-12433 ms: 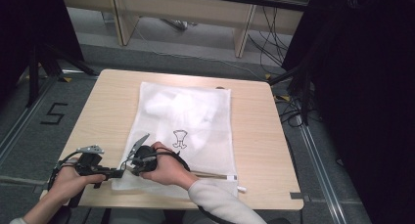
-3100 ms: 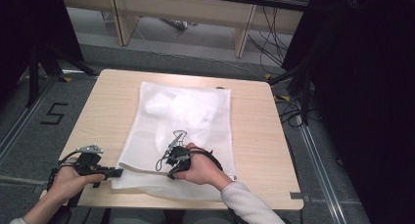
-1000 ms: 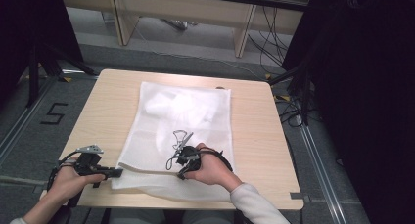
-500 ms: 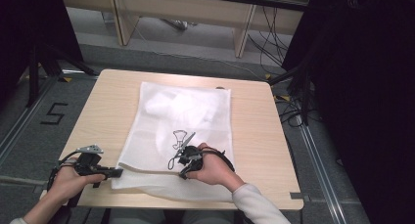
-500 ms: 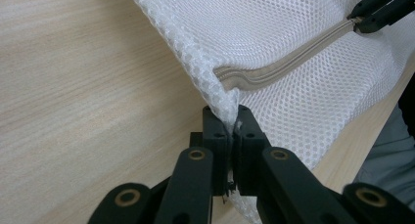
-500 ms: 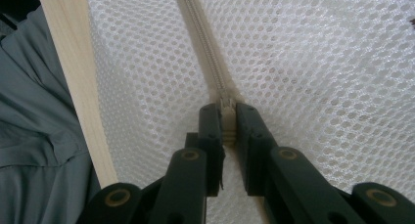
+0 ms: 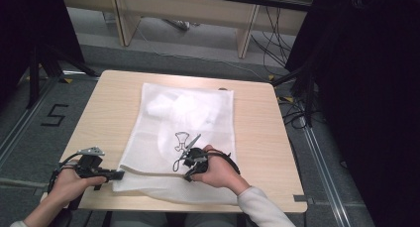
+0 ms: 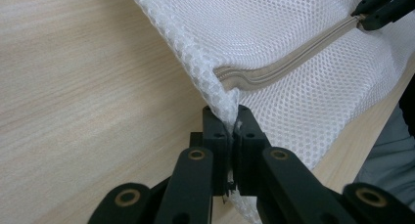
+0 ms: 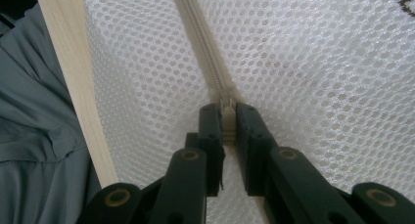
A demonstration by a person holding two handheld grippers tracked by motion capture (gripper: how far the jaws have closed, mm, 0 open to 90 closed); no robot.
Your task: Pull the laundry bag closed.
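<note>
A white mesh laundry bag (image 7: 183, 133) lies flat on the wooden table (image 7: 257, 123), spread from about the middle of the tabletop to its near edge, with something white and bulky showing through the netting at the far end and a black drawing printed on the mesh near the middle. A beige zipper (image 8: 284, 67) runs along the bag's near part, roughly parallel to the table's near edge. The left gripper (image 7: 118, 174), held in the person's left hand (image 7: 74, 182) at the near left corner of the table, is clamped on the near left corner of the bag: in the left gripper view its two black jaws stand pressed together with a fold of mesh pinched between them, right at the end of the zipper where the fabric bunches up. The right gripper (image 7: 190, 160), held in the right hand (image 7: 218, 170), sits on the bag well to the right of the left one, just near of the printed drawing. In the right gripper view its jaws are closed on the zipper's slider (image 9: 228, 106), which sits between the fingertips, with the closed teeth of the zipper running away beyond it across the mesh. A strip of the table's near edge and the person's grey clothing (image 9: 39, 136) show at the left of that view.
</note>
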